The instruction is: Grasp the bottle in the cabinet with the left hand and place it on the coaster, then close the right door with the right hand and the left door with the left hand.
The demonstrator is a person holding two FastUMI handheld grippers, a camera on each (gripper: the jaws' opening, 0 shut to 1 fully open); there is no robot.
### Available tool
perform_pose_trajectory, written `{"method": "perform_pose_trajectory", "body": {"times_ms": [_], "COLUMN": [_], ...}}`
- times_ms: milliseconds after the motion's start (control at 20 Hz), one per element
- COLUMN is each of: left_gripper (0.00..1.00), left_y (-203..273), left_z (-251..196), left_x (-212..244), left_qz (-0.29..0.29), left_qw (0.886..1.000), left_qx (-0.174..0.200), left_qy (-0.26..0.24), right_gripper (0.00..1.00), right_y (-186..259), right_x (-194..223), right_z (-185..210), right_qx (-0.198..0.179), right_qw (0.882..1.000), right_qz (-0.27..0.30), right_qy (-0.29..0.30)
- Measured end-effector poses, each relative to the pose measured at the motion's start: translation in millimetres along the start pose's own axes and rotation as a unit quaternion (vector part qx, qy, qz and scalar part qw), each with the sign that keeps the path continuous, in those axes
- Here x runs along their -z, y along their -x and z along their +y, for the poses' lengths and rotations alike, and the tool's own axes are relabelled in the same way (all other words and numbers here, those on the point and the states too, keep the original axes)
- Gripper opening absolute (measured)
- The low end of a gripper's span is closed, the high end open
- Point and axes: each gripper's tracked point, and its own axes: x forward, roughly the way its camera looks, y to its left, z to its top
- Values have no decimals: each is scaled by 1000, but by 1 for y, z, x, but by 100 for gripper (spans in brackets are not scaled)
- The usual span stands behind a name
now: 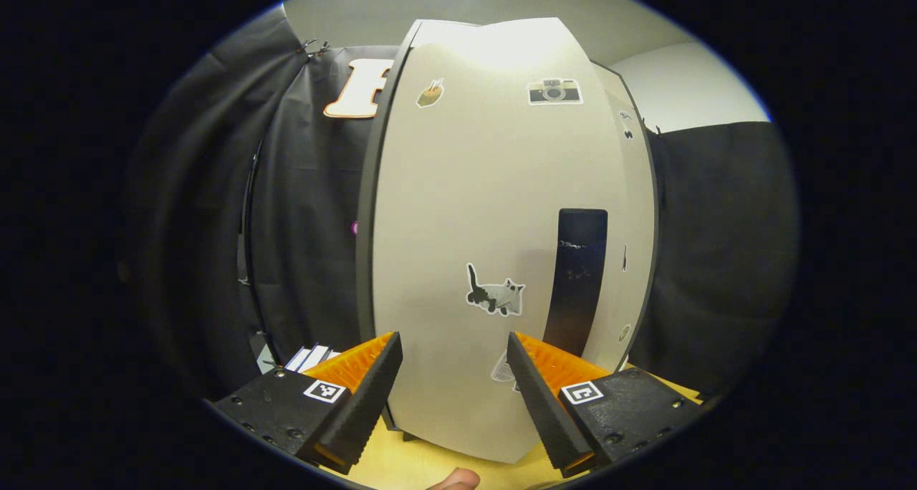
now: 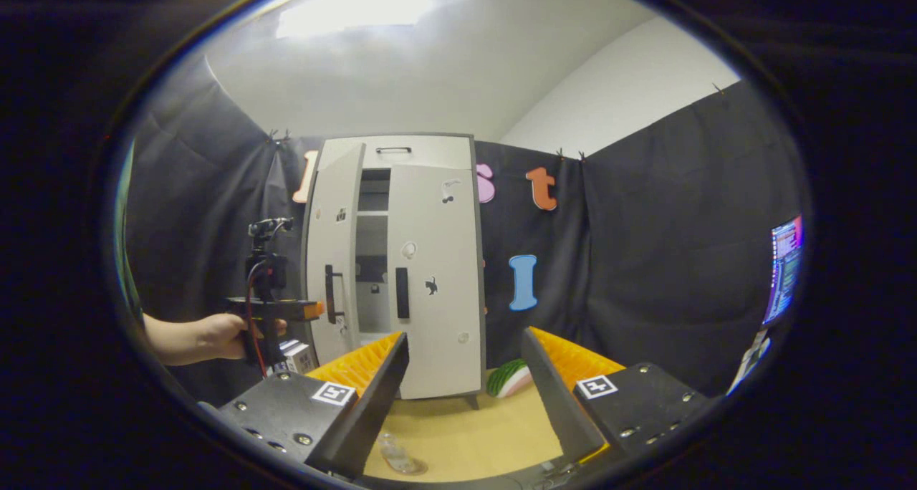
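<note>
Two doors on the cabinet (image 2: 401, 261), and they're the biggest thing ahead of both tools. The right door (image 2: 437, 289) looks shut or nearly so, while the left door (image 1: 494, 246) stands ajar right in front of the left tool (image 1: 455, 397), which sits wide and empty, jaws either side of the door face, probably lined up to push it closed. The right gripper view shows that tool beside the door's handle (image 2: 331, 293), held by a hand (image 2: 215, 336). The right tool (image 2: 466, 397) hangs back, also wide, holding nothing. Below it on the worktop (image 2: 458, 425) sits the bottle (image 2: 397, 455), clear plastic, seemingly on the coaster, though I can't make that out.
</note>
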Motion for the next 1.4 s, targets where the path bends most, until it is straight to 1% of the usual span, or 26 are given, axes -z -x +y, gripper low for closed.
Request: {"method": "perform_pose_trajectory", "body": {"times_ms": [200,350,400,450,500,600,650,750,850,1050,1100,1200,1250,1400], "left_gripper": [95,96,93,96,97,97,96,96,96,96,96,96,95,95], "left_y": [-19,-23,-22,-19,-16,-5,2,20,43,81,89,102,108,125], "left_z": [-17,-30,-34,-41,-46,-51,-53,-58,-70,-86,-90,-89,-93,-102], "left_x": [10,9,11,13,13,7,3,3,3,2,2,-5,-10,-16], "left_qz": [18,15,20,26,30,20,9,8,10,15,17,10,5,4], "left_qw": [1000,999,999,998,998,998,999,999,998,998,998,998,998,998], "left_qx": [14,32,39,50,55,58,52,45,52,58,59,46,46,47], "left_qy": [1,15,16,16,10,-6,-13,-20,-16,-22,-25,-37,-38,-28], "right_gripper": [97,97,97,97,97,97,97,97,97,97,97,97,97,97], "right_y": [-38,-61,-64,-70,-73,-78,-79,-77,-72,-59,-53,-40,-34,-16], "right_x": [2,8,9,11,13,15,15,7,5,-3,-4,-7,-7,-10], "right_z": [8,10,12,17,23,33,36,31,26,1,-5,-17,-22,-40], "right_qx": [-6,3,3,-1,-10,-35,-49,-58,-64,-47,-44,-43,-44,-34], "right_qw": [1000,999,999,999,999,999,998,998,997,998,998,999,999,999], "right_qz": [-3,-4,-2,3,9,21,26,25,34,37,35,28,26,24], "right_qy": [12,38,44,43,37,24,20,10,-2,-20,-18,-12,-8,-3]}}
